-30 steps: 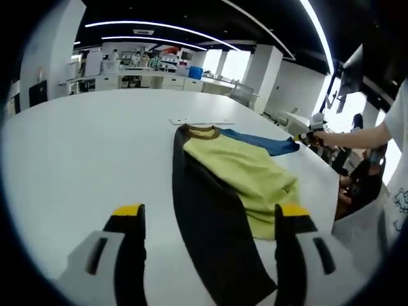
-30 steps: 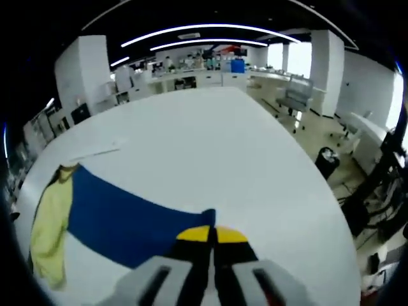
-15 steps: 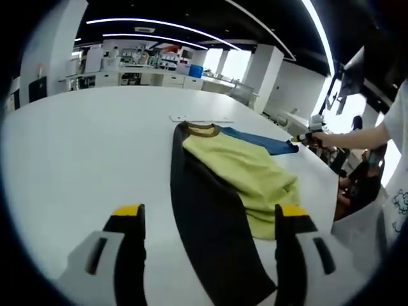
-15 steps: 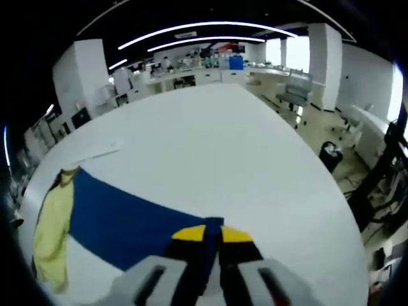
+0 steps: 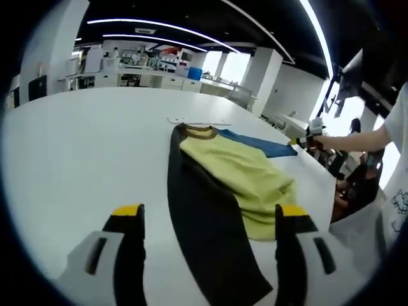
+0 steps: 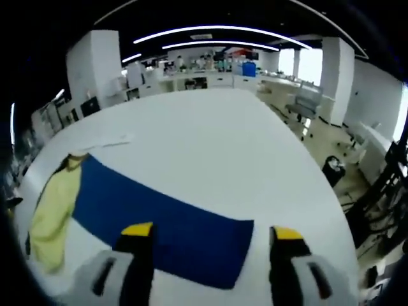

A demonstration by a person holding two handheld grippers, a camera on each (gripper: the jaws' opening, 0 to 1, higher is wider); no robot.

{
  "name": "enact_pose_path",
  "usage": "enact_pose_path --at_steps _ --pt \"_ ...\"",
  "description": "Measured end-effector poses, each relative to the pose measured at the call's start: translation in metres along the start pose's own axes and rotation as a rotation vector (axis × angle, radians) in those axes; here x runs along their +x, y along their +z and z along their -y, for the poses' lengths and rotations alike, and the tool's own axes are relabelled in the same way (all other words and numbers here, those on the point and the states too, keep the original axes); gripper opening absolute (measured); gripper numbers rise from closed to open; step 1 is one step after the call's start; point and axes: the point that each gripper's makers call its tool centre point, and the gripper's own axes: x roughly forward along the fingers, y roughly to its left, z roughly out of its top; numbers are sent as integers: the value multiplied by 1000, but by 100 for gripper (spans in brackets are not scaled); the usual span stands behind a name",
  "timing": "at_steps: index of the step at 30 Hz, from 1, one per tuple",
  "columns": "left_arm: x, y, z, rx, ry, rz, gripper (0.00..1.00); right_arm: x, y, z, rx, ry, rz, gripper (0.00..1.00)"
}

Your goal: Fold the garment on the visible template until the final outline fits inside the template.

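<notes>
Right gripper view: we see right gripper [image 6: 210, 237] jaws wide apart, holding nothing, over one garment [image 6: 162, 220]; left gripper [image 5: 207, 213] likewise spread, empty.

Left gripper view faces along the garment [image 5: 223, 191] from its hem; right gripper view [image 6: 166, 236] overlooks its blue sleeve closely.

Garment [image 5: 223, 185]: soft matt cloth in yellow, black and blue panels, lightly creased, ribbed brown collar; blue sleeve [image 6: 166, 233] lies flat ahead of the right gripper [image 6: 212, 239].
Table [image 5: 83, 146]: smooth white top, faint sheen.
Left gripper [image 5: 207, 217]: matt black jaws, yellow tips, grey plastic bodies.
</notes>
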Motion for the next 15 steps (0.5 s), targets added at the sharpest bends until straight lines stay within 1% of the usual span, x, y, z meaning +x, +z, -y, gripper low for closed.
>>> enact_pose_path --at_steps 1,2,3,5,8,10,11,12,13,15 --pt "0 0 0 2 -3 0 81 -2 -1 -5 -24 6 -4 98" --pt "-1 0 0 1 -4 0 82 0 1 4 -75 19 -2 100" --pt "-1 0 1 0 -4 1 82 0 0 5 -96 26 -12 100" --pt "-1 0 1 -1 -7 2 82 2 3 5 -110 33 -6 100" --pt "-2 0 2 -1 -16 5 82 3 6 0 -95 52 3 100" --pt "-4 0 3 2 -19 5 82 0 9 -6 -92 64 22 100" --pt "-4 0 4 2 -21 5 82 -4 11 -14 -91 78 31 100" --pt "-4 0 4 2 -21 5 82 -4 15 -19 -99 106 53 100" --pt "-5 -2 4 0 -22 4 82 -6 18 -23 -104 117 69 100" --pt "-7 -6 2 -13 -26 -2 82 -12 19 -31 -110 124 79 100"
